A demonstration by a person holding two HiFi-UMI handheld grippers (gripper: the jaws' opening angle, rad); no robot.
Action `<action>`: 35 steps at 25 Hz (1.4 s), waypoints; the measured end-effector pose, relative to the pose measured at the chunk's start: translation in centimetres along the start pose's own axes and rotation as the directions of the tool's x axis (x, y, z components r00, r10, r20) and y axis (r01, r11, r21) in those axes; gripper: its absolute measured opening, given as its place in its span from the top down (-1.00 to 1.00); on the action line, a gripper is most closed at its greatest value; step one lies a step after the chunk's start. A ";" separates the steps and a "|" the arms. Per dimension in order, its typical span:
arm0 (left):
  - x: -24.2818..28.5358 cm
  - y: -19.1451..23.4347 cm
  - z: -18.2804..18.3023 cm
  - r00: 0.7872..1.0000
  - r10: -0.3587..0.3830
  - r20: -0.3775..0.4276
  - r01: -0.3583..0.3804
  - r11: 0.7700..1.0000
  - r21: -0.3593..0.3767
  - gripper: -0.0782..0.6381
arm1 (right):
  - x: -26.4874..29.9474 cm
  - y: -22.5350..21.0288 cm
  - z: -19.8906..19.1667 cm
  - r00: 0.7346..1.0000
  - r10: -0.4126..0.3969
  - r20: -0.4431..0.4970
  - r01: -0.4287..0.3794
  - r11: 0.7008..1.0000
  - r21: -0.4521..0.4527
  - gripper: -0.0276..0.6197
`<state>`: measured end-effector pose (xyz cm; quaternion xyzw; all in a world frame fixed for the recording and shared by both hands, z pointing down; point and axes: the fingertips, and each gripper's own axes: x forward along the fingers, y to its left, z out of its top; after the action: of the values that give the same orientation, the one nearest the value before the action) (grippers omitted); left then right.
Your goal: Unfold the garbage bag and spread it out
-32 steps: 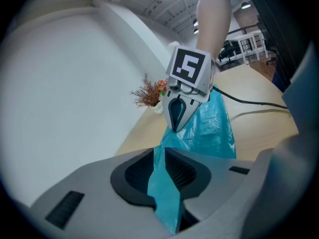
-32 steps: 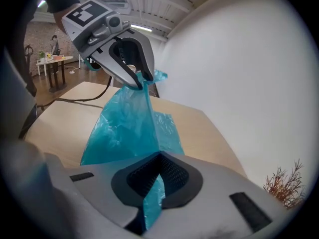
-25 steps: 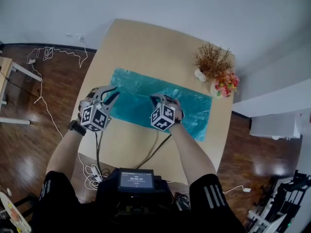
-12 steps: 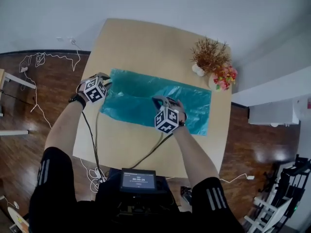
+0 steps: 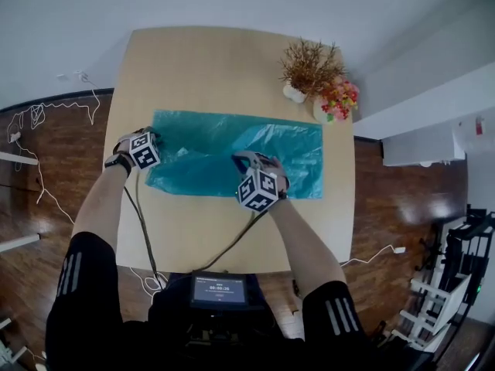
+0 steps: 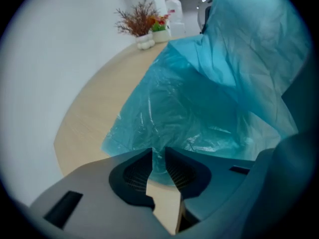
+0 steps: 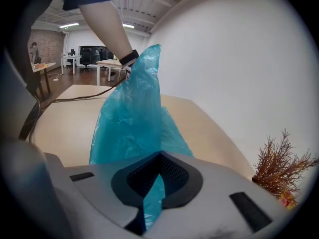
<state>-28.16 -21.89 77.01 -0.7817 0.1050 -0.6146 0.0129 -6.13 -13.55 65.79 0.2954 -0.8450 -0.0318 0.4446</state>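
Note:
A teal garbage bag [image 5: 209, 141] lies mostly flat across the middle of the wooden table [image 5: 201, 60]. My left gripper [image 5: 155, 139] points down at the bag's left edge. Its jaws [image 6: 158, 153] have just been closing; a narrow gap stays between them, and the film's edge [image 6: 199, 108] lies between the tips without being pinched. My right gripper [image 5: 246, 159] stands over the bag's front middle, shut on a fold of the film. From those jaws [image 7: 159, 156] the fold [image 7: 132, 118] rises away towards the left hand.
A white vase of dried twigs [image 5: 307, 64] and a pot of bright flowers [image 5: 334, 99] stand at the table's far right corner, just beyond the bag. Gripper cables [image 5: 143, 222] trail over the table's near edge. A screen device [image 5: 219, 291] sits by my body. Loose wires [image 5: 46, 114] lie on the floor at left.
My left gripper has dropped from above the table's left side and tipped downward onto the bag's left edge. The right gripper has barely moved and keeps its hold on the film.

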 end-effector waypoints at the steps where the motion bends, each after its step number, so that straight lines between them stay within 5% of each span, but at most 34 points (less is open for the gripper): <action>1: 0.1 -0.1 0.0 1.000 -0.001 0.002 0.001 1.000 0.003 0.55 | -0.3 0.1 0.0 1.000 -0.003 0.003 0.003 1.000 -0.001 0.86; 7: 0.4 -0.6 0.2 0.999 -0.005 -0.044 0.009 0.995 0.095 0.66 | -3.3 1.0 1.4 1.000 -0.012 0.026 0.012 1.000 -0.001 0.86; 19: 0.9 -0.6 0.2 0.994 0.080 -0.077 -0.068 0.987 0.145 0.75 | -11.4 9.6 0.7 0.999 0.044 -0.022 -0.041 0.994 0.101 0.86; 35: 1.6 -0.9 0.2 0.978 0.181 -0.105 -0.151 0.958 0.243 0.78 | -13.2 25.0 -3.2 0.985 0.132 -0.107 -0.085 0.927 0.365 0.86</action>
<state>-27.50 -21.31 78.63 -0.7227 0.0979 -0.6676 0.1497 -9.73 14.70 65.98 0.3259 -0.8210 0.1671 0.4380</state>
